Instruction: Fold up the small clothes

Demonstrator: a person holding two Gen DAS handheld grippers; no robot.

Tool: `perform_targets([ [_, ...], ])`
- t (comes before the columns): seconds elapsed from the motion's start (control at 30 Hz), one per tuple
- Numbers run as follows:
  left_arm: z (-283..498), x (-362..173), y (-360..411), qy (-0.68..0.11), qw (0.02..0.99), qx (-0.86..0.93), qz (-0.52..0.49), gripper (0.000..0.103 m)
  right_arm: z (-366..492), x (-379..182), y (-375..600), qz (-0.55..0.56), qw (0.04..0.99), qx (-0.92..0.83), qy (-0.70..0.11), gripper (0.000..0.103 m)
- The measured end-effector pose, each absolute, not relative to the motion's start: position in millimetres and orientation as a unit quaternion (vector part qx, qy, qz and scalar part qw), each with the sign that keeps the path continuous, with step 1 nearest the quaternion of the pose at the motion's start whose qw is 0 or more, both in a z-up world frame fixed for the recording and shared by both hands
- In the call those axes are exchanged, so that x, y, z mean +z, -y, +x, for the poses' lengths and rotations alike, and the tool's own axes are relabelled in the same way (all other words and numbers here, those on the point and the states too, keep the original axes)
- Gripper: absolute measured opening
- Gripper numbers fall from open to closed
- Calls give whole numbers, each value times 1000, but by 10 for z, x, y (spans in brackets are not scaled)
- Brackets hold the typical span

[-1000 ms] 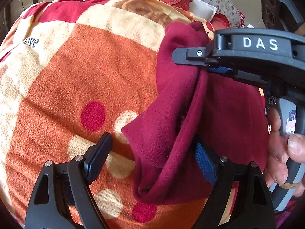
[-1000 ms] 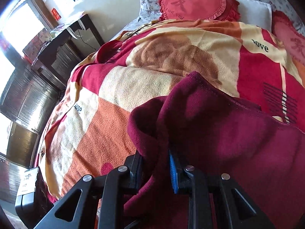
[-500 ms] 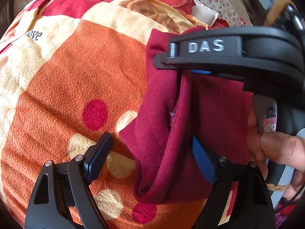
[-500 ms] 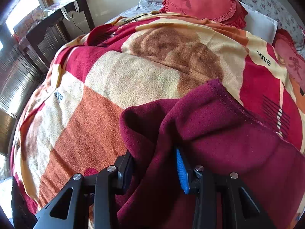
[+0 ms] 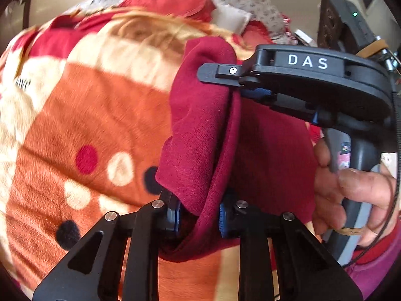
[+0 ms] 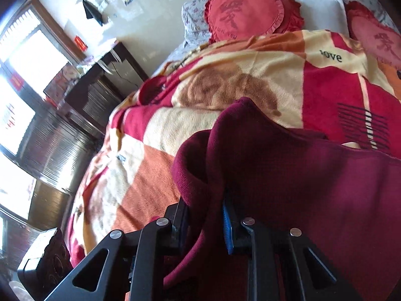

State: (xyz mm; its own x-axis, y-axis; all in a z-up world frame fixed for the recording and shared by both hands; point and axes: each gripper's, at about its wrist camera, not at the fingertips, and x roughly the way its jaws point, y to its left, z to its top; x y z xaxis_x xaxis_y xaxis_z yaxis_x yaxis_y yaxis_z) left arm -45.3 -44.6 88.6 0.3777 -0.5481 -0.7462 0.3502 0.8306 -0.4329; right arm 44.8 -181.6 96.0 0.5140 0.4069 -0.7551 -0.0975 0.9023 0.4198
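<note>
The left tool [image 5: 198, 215] was closing on a bunched edge of the maroon garment [image 5: 200, 135], and the right tool [image 6: 204, 215] was closing on another edge, the cloth hanging between them just above the patterned blanket [image 5: 87, 115]. Doing this step well probably meant both pinches seating fully, then carrying the edges evenly so the fold landed flat.

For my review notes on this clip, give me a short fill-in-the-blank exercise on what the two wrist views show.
1. Both grippers grip one ____ garment.
2. It hangs over a patterned ____ on the bed.
3. The right gripper bears the letters ____.
4. The pillow by the headboard is shaped like a ____.

Missing words: maroon; blanket; DAS; heart
</note>
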Motion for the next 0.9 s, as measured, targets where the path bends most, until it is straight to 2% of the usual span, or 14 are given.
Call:
perform_targets([
  [0.27,-585,1297,937,-460,823,-326,-73,20,78,1425,2337,209,876,148,-409,21],
  [0.47,-640,1415,1449,-458,812,-359,-39,20,-184,1537,2884,236,881,127,-390,21],
  [0.9,-963,1133,2625,-471,783,-403,55,20,-888,1281,4101,301,877,52,-372,21],
])
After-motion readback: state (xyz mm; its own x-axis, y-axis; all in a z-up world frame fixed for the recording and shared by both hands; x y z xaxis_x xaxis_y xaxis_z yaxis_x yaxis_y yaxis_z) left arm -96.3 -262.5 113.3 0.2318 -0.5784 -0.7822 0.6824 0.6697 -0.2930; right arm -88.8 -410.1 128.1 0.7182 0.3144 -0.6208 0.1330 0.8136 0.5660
